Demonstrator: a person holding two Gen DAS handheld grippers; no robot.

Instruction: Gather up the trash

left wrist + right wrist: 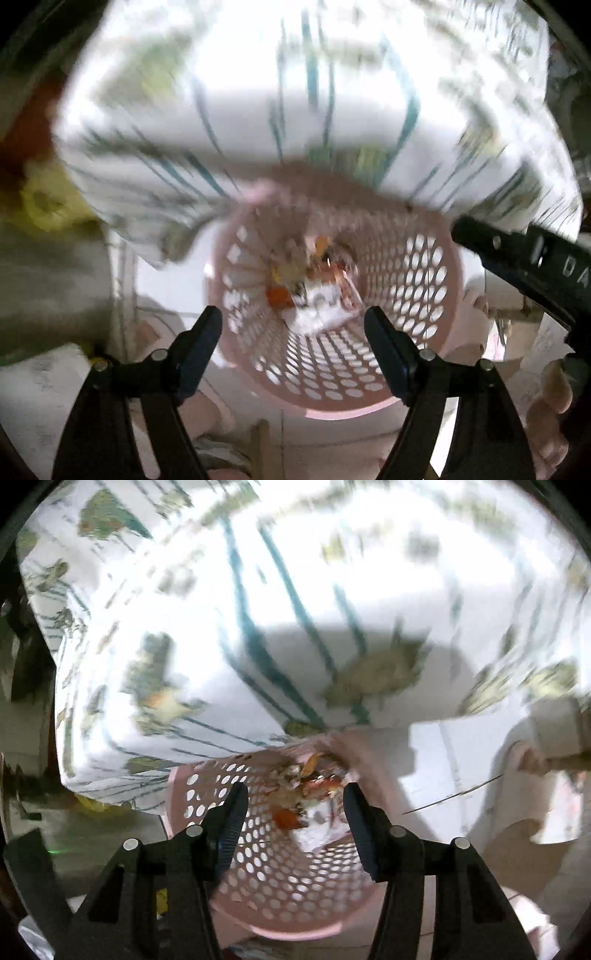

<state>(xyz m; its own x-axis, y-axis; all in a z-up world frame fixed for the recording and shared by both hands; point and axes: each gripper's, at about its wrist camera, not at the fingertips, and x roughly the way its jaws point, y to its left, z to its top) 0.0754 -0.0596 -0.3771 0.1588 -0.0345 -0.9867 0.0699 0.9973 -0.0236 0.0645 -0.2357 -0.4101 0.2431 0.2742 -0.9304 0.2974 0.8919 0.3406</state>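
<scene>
A pink perforated trash basket [413, 295] stands below the table edge, with mixed trash [314, 291] of white, orange and red scraps inside. My left gripper [293, 332] is open and empty above the basket mouth. The right gripper's black body [535, 258] crosses the left wrist view at right. In the right wrist view the basket [288, 878] lies under my right gripper [295, 812], which is open and empty above the trash [306, 805]. Both views are motion-blurred.
A table with a white floral cloth with teal stems [258, 110] overhangs the basket; it also fills the right wrist view [258, 609]. A yellow object [48, 206] sits at left. White tiled floor [461, 775] lies to the right.
</scene>
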